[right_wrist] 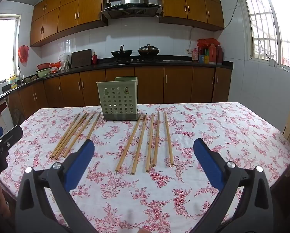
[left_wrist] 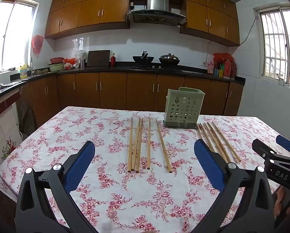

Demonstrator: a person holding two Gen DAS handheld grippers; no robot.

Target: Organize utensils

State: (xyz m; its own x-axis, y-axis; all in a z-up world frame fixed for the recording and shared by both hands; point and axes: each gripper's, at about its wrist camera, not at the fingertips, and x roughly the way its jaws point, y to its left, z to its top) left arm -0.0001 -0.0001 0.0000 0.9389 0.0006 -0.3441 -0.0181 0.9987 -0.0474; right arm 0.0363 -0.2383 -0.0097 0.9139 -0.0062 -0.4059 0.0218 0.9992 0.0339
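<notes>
Kitchen table (left_wrist: 86, 128) under a white cloth printed with red roses, seen from the near edge; behind it, a run of brown wooden cabinets (left_wrist: 114, 91) below a black countertop (left_wrist: 125, 69), matching wall cupboards (left_wrist: 90, 11) above white tile, a steel range hood (left_wrist: 157, 7) at centre. Barred windows (right_wrist: 265, 25) on both side walls, bright with daylight. On the stove, two dark woks (left_wrist: 143, 59), one lidded; along the counter, a dark cutting board (left_wrist: 98, 58), a red bottle (left_wrist: 113, 59), bowls and a cluster of sauce bottles (left_wrist: 222, 68) at the right end. Toward the table's far edge, upright, a pale green perforated utensil holder (left_wrist: 183, 106) on a grey base, apparently empty. To its left, a set of five wooden chopsticks (left_wrist: 139, 143) lying roughly parallel on the cloth, pointing away from the camera; to its right, a second set of five chopsticks (right_wrist: 150, 139), their far tips close to the holder's base. Left gripper (left_wrist: 144, 161) low over the near cloth, blue-padded jaws spread wide, nothing between them, the left set just beyond. Right gripper (right_wrist: 144, 156) likewise spread wide and empty, near ends of the right set just beyond its jaws. No clutter between either gripper and the chopsticks.
</notes>
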